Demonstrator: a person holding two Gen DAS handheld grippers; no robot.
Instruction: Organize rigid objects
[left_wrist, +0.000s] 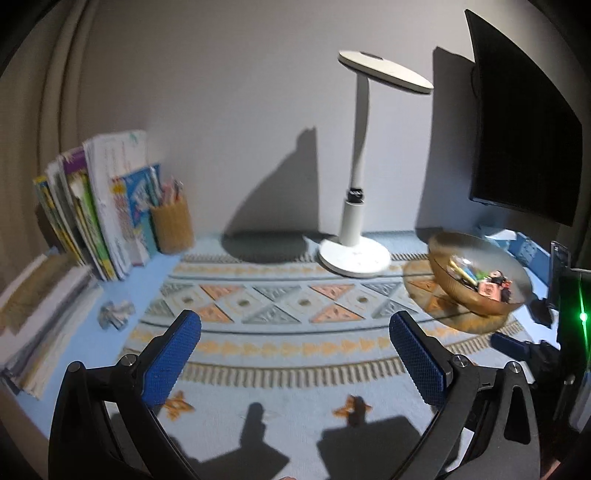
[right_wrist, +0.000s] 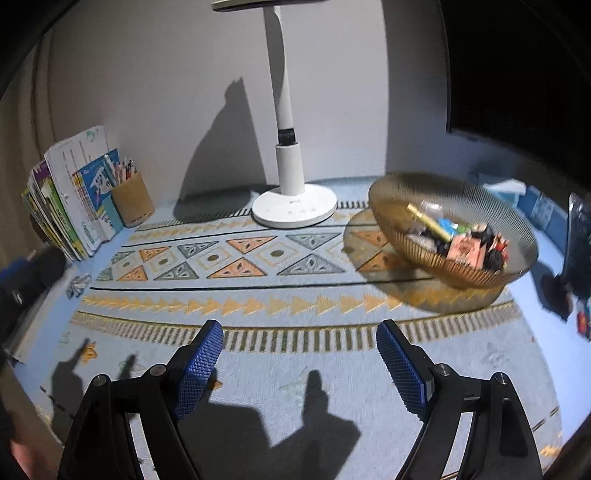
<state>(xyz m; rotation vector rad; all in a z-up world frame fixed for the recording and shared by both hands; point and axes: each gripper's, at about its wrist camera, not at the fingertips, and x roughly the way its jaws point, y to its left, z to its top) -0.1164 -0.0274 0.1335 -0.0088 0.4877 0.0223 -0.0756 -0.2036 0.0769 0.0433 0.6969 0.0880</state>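
Note:
An amber ribbed glass bowl (left_wrist: 476, 312) (right_wrist: 458, 277) stands at the right of the patterned mat (left_wrist: 280, 347) (right_wrist: 258, 306). In it lie several small items, among them a gold tube (right_wrist: 428, 221) and a pink box (right_wrist: 467, 251). A crumpled silvery scrap (left_wrist: 116, 313) (right_wrist: 78, 285) lies at the mat's left edge. My left gripper (left_wrist: 295, 321) hangs open over the mat's middle with nothing between its blue pads. My right gripper (right_wrist: 300, 328) is open too, empty, above the mat's near part and left of the bowl.
A white desk lamp (left_wrist: 354, 254) (right_wrist: 293, 206) stands at the back centre. A pencil cup (left_wrist: 173, 229) (right_wrist: 132, 205) and upright books (left_wrist: 107, 206) (right_wrist: 70, 199) fill the back left. A dark monitor (left_wrist: 524, 122) hangs at the right. A blue box (left_wrist: 528, 251) sits behind the bowl.

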